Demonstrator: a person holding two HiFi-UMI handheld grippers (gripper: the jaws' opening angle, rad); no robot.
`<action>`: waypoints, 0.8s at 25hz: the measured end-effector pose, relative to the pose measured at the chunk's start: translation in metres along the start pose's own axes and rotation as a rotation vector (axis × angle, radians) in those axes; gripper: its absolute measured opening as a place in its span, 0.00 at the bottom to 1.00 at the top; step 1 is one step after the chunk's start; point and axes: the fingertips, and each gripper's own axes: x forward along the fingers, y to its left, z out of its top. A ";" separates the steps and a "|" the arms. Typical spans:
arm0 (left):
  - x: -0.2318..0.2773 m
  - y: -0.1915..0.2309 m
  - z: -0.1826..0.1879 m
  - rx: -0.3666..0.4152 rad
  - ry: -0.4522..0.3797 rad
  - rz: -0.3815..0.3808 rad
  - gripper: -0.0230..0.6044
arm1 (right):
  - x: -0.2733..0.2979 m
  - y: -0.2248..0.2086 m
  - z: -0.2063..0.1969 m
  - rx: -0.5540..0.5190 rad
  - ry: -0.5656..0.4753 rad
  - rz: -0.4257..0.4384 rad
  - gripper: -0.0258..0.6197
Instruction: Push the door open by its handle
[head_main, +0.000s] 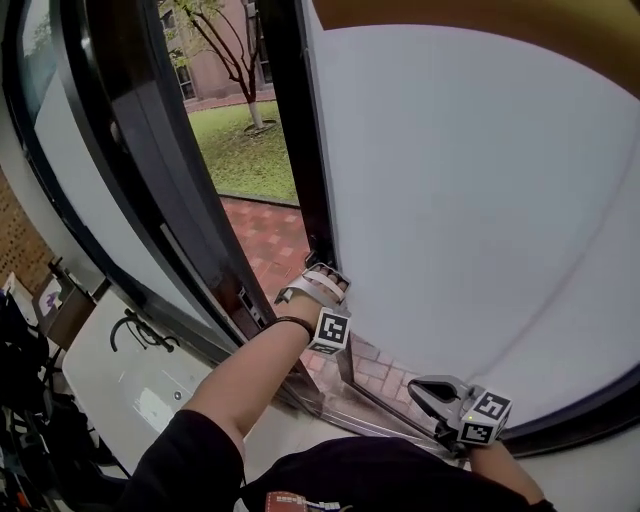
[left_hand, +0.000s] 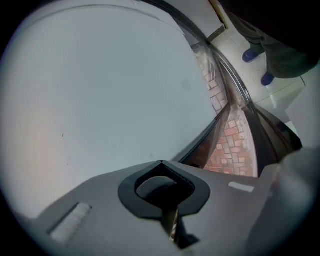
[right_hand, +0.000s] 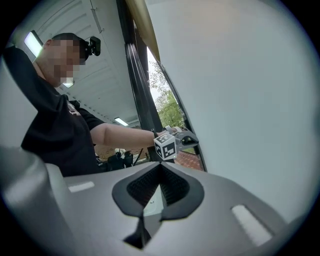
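The door is a big white panel with a dark edge frame, and it stands ajar. My left gripper is shut with nothing between its jaws, its tips at the door's dark edge. In the left gripper view the closed tips face the white panel from close by. My right gripper is lower right near the door's foot, also shut and empty. Its own view shows the closed tips and, beyond them, the left gripper's marker cube. I cannot make out a handle.
Through the gap I see brick paving, grass and a tree. A dark-framed glass panel borders the gap on the left. A metal strip runs along the door's foot. Dark clutter lies lower left. Blue shoes stand on pale floor.
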 end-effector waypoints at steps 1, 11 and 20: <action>0.008 0.006 0.001 0.006 -0.009 0.004 0.04 | -0.002 -0.006 0.004 -0.004 -0.004 -0.015 0.04; 0.102 0.078 0.031 0.034 -0.143 0.031 0.04 | -0.007 -0.063 0.023 -0.031 -0.036 -0.169 0.04; 0.177 0.118 0.034 0.098 -0.201 0.037 0.04 | -0.029 -0.091 0.019 -0.061 0.020 -0.184 0.04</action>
